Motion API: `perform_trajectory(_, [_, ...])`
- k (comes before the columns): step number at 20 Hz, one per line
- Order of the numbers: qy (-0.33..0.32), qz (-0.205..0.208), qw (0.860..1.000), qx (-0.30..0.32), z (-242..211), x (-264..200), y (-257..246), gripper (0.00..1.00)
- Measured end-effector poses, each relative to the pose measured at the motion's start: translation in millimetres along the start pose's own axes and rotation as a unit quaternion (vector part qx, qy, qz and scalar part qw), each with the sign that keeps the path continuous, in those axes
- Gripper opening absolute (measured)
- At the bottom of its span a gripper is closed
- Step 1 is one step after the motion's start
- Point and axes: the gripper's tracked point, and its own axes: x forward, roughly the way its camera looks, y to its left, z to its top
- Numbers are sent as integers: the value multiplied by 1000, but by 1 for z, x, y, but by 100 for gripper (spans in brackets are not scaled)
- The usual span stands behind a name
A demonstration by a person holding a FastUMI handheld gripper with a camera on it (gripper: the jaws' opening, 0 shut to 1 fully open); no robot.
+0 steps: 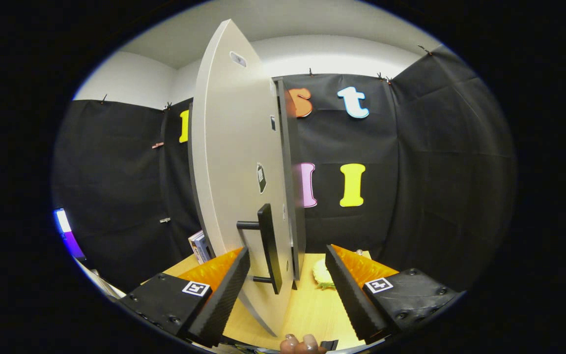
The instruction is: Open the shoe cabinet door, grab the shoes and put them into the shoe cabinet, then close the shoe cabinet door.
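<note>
The pale shoe cabinet door stands almost edge-on just ahead of me, with a dark panel right behind it. Its black vertical bar handle sits between my fingers, nearer the left one. My gripper is open, and neither finger presses on the handle. Beyond the right finger a pale shoe-like thing lies on the wooden table, partly hidden by the door's edge.
A small box stands on the table left of the door, beyond the left finger. A person's fingertips show at the table's near edge. Black cloth walls close the booth behind and to both sides.
</note>
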Motion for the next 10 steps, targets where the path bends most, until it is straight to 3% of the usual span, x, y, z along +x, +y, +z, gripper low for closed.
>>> perform_trajectory(5, [-6, -1, 1000, 10, 1, 3, 18, 98])
perform_trajectory(10, [-6, 11, 1000, 15, -6, 18, 74, 98])
